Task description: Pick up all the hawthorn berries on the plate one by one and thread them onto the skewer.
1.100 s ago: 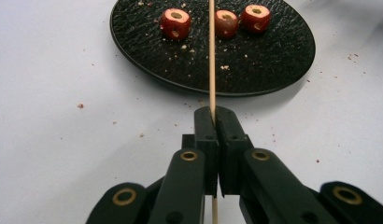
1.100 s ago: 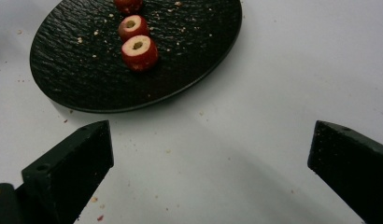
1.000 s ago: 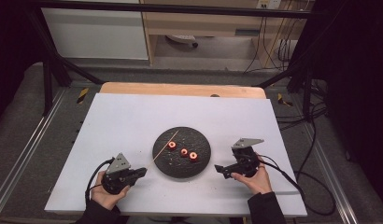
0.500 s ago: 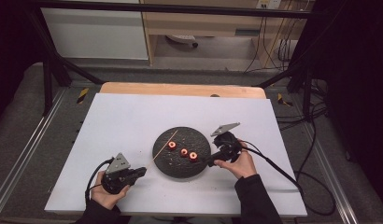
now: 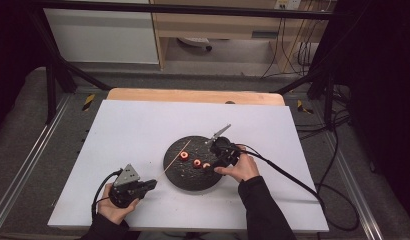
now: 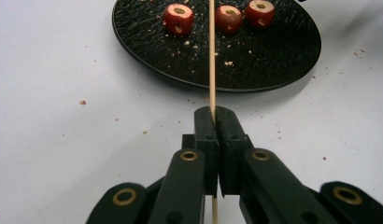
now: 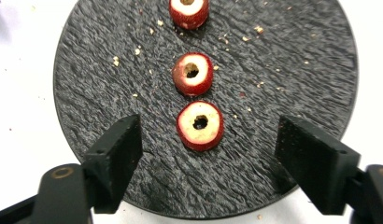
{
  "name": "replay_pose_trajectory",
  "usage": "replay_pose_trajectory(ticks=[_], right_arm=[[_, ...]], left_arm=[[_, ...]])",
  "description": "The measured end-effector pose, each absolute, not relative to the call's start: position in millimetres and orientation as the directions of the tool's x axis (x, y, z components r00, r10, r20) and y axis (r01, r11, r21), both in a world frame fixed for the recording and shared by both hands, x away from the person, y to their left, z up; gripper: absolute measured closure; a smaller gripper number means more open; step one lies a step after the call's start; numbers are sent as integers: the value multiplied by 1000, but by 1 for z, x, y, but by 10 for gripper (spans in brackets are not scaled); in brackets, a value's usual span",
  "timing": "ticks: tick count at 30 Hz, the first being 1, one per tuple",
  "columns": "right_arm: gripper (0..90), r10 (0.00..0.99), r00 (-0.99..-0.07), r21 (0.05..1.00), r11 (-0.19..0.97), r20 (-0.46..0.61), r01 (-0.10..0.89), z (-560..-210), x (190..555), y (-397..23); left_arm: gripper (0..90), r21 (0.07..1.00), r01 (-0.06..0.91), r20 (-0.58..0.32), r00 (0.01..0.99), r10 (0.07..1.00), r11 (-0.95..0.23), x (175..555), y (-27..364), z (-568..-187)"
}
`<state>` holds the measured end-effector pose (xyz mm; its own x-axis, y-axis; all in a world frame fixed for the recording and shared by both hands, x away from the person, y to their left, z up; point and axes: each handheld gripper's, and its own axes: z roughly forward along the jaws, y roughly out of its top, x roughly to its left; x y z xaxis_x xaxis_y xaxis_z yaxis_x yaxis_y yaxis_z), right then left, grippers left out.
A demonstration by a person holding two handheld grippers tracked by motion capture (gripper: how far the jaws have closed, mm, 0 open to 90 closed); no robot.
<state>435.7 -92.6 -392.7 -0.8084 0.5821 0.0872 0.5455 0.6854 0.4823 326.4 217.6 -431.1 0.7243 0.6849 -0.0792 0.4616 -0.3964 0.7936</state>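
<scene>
Looking down from the high view, I am holding my left gripper [image 5: 143, 185] at the near left of the table [image 5: 133, 125], and my right gripper [image 5: 216, 162] is hovering over the near side of the black plate [image 5: 193, 177].

In the left gripper view, my jaws are clenched on the wooden skewer [image 6: 211, 56], its shaft running straight ahead over the plate, between the first and second of three cored red fruit pieces.

In the right gripper view, my jaws have just been closing, yet their pads are standing apart from the nearest fruit piece [image 7: 200, 125], which is lying between them. I judge I am picking it; next I must pinch it gently, hole kept free for threading.
</scene>
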Motion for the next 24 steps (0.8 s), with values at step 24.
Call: replay_pose_trajectory(ticks=[24], right_arm=[[572, 513, -847, 363, 770, 139, 525, -407, 458, -74]], left_arm=[[881, 792, 460, -76, 727, 683, -401, 327, 217, -432]])
